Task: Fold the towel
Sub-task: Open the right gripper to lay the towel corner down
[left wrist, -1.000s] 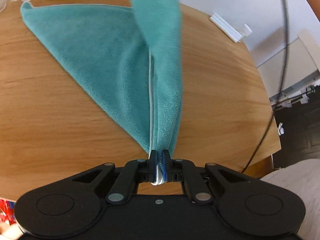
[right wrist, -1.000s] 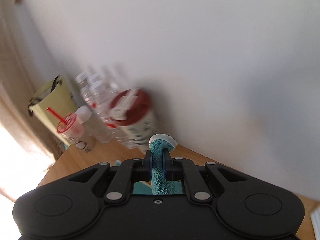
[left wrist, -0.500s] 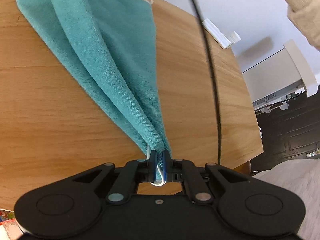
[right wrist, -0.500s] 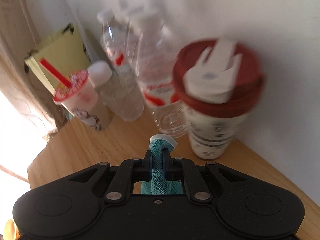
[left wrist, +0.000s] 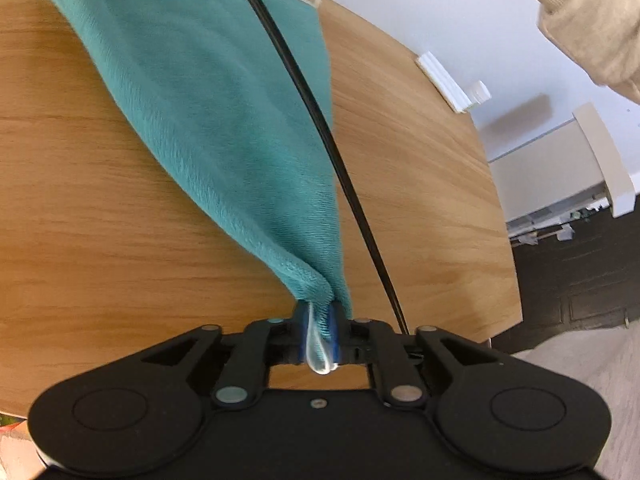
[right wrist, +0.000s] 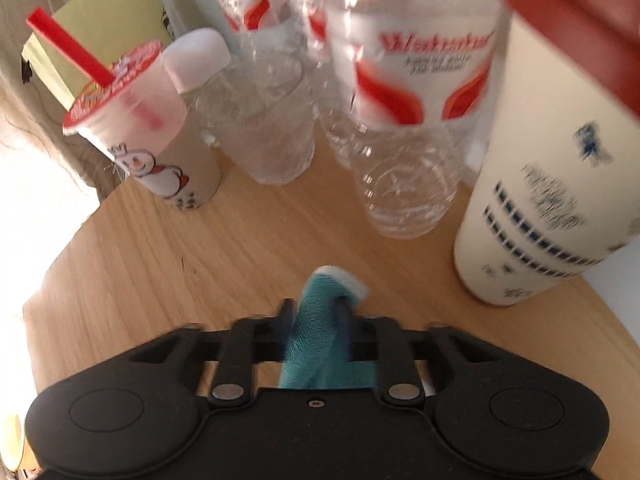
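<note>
A teal towel (left wrist: pixel 224 120) lies folded over on the round wooden table (left wrist: pixel 80 200), stretched from my left gripper (left wrist: pixel 318 316) to the far left edge. That gripper is shut on the towel's near corner, whose white hem loops out behind the fingers. In the right wrist view my right gripper (right wrist: pixel 320 308) is shut on another corner of the towel (right wrist: pixel 320 344), low over the table (right wrist: pixel 160 272) close to the drinks. The white-edged corner tip pokes out past its fingers.
Right ahead of the right gripper stand a cream tumbler with a red lid (right wrist: pixel 552 184), clear water bottles (right wrist: pixel 404 120) and a sealed drink cup with a red straw (right wrist: pixel 140 132). A black cable (left wrist: pixel 320 132) crosses the towel. A cream sleeve (left wrist: pixel 592 24) is at top right.
The right gripper has carried its towel corner down and forward to the table near the bottles. The raised flap has come down, so the towel now lies folded flat.
</note>
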A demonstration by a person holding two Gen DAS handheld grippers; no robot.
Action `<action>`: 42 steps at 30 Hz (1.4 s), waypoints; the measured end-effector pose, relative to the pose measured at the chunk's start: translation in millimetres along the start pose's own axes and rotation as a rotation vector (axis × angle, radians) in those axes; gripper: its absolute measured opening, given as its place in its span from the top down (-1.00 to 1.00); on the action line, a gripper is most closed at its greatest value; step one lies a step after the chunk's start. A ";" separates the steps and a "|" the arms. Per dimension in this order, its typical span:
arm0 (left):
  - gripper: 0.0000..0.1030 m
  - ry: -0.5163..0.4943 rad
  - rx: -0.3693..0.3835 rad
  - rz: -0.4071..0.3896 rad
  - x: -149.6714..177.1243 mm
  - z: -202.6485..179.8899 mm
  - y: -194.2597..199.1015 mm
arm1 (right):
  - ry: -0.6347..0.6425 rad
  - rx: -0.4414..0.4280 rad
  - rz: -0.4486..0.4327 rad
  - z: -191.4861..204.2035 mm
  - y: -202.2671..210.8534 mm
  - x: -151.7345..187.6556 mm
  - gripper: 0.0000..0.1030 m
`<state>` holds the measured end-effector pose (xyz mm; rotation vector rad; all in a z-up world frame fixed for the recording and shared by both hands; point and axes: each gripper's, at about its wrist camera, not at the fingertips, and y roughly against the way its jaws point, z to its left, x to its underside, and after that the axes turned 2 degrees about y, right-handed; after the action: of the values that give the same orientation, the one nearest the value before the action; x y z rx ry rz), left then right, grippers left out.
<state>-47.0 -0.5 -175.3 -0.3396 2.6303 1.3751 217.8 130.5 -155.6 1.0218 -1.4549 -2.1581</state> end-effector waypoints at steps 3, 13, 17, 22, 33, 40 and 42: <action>0.35 0.032 -0.014 -0.014 -2.5 12.1 13.2 | 0.004 -0.003 -0.042 -2.9 20.5 8.7 0.17; 0.17 0.055 -0.167 -0.100 -48.8 64.4 77.3 | -0.182 0.056 -0.261 -55.3 165.2 103.0 0.17; 0.14 0.058 -0.262 -0.169 -93.5 88.4 96.0 | -0.348 0.147 -0.247 -83.1 199.5 190.3 0.17; 0.10 0.119 -0.373 -0.250 -147.0 108.0 97.9 | -0.446 0.099 -0.124 -85.8 216.4 284.0 0.17; -0.05 0.145 -0.498 -0.247 -202.5 118.4 56.3 | -0.583 -0.085 -0.086 -64.1 192.6 361.2 0.18; -0.14 0.087 -0.467 -0.215 -218.0 125.5 41.9 | -0.785 -0.064 -0.149 -48.9 178.7 370.3 0.19; -0.14 0.069 -0.435 -0.211 -224.0 128.6 41.5 | -0.817 -0.057 -0.170 -38.7 179.7 369.7 0.29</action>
<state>161.4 157.1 -161.9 -0.7053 2.2398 1.8747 -25.6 -202.6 -138.9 0.2176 -1.6307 -2.9063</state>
